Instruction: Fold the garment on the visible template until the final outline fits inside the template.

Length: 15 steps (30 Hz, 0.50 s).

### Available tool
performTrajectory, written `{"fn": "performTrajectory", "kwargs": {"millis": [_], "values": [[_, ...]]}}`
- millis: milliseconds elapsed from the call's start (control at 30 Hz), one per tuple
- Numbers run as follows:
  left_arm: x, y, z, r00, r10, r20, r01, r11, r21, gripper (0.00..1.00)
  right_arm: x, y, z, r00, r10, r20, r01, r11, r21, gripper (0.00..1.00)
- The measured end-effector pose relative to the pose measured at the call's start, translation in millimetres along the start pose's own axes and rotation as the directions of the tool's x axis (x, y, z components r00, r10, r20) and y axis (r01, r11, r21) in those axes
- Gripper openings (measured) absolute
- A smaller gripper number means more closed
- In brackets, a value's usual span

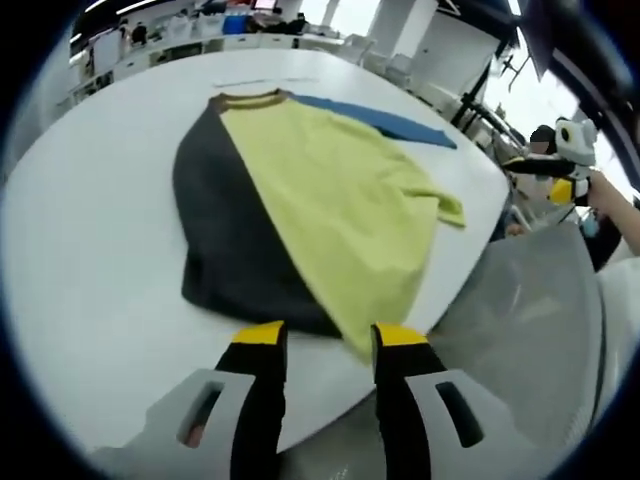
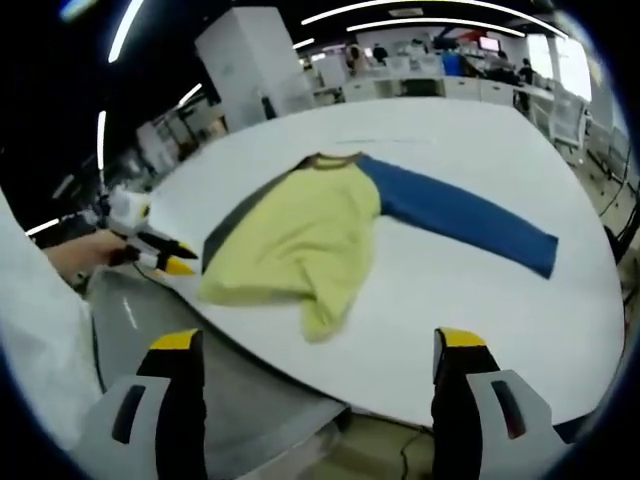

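White and broad, the round table [image 1: 90,250] carries the garment [image 1: 330,210] in an open office hall with desks, shelving and strip lights far behind. In the left gripper view the garment lies spread on the tabletop, its brown ribbed collar [image 1: 248,99] at the far end and its hem toward the near edge. A yellow panel [image 1: 350,220] is folded diagonally over the dark grey part [image 1: 220,230], so grey shows on the left and yellow on the right, with a yellow flap reaching out to the right. A blue sleeve [image 1: 385,120] stretches away from the collar toward the far right, flat on the table.

In the right gripper view the same garment [image 2: 300,235] sits mid-table: the yellow is bunched into a soft fold near the near edge, a sliver of grey shows along its left side, and the blue sleeve [image 2: 470,225] runs out long to the right.

The left gripper [image 1: 328,345] hangs just off the near table edge, its black, yellow-tipped jaws parted with nothing between them, tips close above the garment's hem; whether they touch the cloth cannot be told. It also appears at the left of the right gripper view, held in a hand [image 2: 85,250] beside the table. The right gripper [image 2: 320,350] has its jaws spread wide and empty, short of the table's near edge. A grey mesh chair back [image 1: 530,330] stands beside the table.
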<state>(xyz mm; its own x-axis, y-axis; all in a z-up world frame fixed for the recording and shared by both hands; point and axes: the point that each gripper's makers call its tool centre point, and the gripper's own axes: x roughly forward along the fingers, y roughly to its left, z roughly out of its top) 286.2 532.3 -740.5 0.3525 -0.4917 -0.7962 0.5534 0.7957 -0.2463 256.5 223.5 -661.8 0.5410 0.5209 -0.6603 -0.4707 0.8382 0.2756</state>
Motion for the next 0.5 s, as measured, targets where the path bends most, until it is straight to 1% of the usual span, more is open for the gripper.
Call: {"fn": "performTrajectory", "kwargs": {"millis": [133, 333, 400, 500], "values": [[2.7, 1.5, -0.1, 1.000, 0.014, -0.007, -0.014, 1.000, -0.003, 0.30, 1.2, 0.3, 3.0, 1.000, 0.002, 0.006, -0.002, 1.000, 0.002, 0.94], [7.5, 2.1, -1.8, 0.999, 0.031, -0.027, -0.031, 1.000, -0.004, 0.27, 1.4, -3.4, -2.6, 1.000, -0.005, -0.003, 0.005, 1.000, 0.015, 0.94], [8.0, 0.3, -1.5, 0.999, 0.028, -0.025, -0.028, 1.000, -0.001, 0.24, 1.7, -4.1, -3.8, 1.000, -0.005, -0.003, 0.006, 1.000, 0.021, 0.94], [11.8, 1.0, -3.3, 0.999, 0.027, -0.033, -0.027, 1.000, -0.007, 0.24, 3.0, -4.9, -4.3, 1.000, -0.007, -0.007, 0.007, 1.000, 0.024, 0.94]]}}
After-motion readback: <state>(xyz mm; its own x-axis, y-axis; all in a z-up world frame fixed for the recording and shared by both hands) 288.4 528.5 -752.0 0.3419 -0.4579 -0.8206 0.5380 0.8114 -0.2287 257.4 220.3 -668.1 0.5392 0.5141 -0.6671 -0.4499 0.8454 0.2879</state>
